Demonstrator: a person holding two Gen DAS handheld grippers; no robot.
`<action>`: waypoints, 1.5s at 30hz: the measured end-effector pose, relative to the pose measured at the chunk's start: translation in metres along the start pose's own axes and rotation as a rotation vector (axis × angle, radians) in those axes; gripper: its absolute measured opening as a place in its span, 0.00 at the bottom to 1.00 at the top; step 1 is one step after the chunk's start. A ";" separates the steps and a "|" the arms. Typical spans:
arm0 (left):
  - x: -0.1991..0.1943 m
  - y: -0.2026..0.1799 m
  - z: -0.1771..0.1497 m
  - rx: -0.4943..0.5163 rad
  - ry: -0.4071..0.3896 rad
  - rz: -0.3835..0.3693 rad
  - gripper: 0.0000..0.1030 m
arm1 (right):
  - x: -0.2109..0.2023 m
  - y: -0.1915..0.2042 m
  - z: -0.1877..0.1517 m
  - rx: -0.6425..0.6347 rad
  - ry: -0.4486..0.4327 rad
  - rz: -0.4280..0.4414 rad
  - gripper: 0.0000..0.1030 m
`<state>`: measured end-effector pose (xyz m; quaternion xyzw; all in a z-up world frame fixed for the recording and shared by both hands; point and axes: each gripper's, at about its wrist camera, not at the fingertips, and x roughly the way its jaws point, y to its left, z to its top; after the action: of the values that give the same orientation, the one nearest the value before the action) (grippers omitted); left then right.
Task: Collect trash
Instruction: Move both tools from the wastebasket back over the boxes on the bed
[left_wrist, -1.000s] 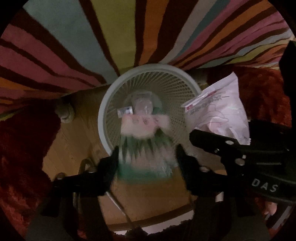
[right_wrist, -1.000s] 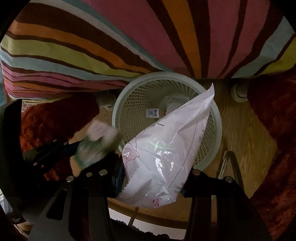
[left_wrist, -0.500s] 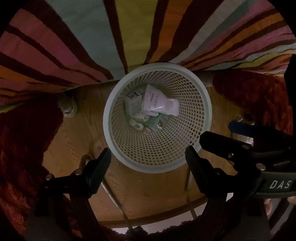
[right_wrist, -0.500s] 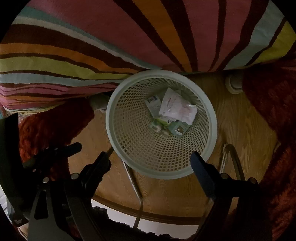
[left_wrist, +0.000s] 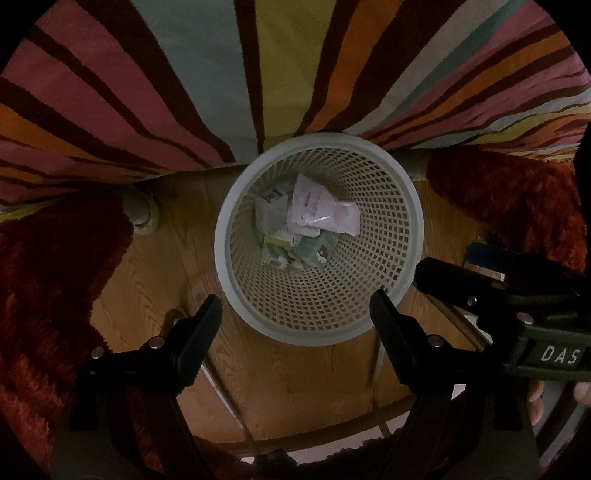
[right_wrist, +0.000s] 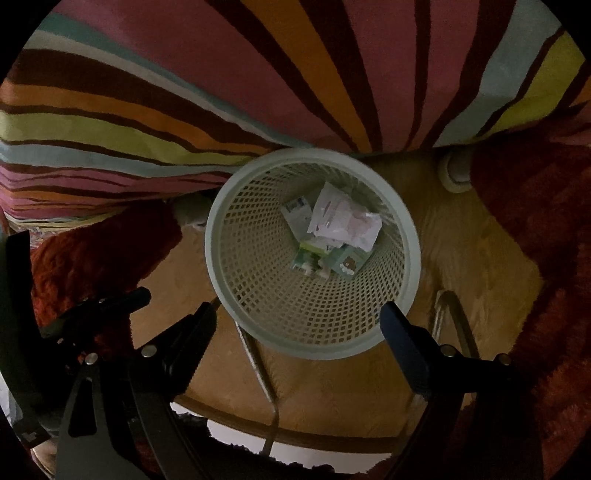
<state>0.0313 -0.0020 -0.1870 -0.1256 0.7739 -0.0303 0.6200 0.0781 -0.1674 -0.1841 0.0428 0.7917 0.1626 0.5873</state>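
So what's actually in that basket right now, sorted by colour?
White or pale pink plastic bag: 1
White packet with blue print: 1
Green packets: at least 2, overlapping and hard to separate
Total in the mesh wastebasket: about 4 pieces
Both grippers, left gripper and right gripper: 0 held

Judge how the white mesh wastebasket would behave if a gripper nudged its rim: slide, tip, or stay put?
The wastebasket looks like thin perforated plastic holding only a few wrappers, so probably light. On smooth wood floor it would likely slide, perhaps tip.
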 end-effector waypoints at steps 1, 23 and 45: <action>-0.001 -0.001 0.000 -0.001 -0.004 0.002 0.78 | -0.001 0.000 -0.001 -0.003 -0.008 -0.005 0.83; -0.057 -0.004 -0.010 0.017 -0.285 0.067 0.78 | -0.056 0.005 -0.017 -0.054 -0.290 -0.031 0.89; -0.156 0.003 0.019 -0.013 -0.688 0.156 0.78 | -0.162 0.026 -0.002 -0.201 -0.893 -0.098 0.93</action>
<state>0.0808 0.0387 -0.0435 -0.0731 0.5272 0.0660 0.8440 0.1226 -0.1851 -0.0272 0.0137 0.4423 0.1763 0.8793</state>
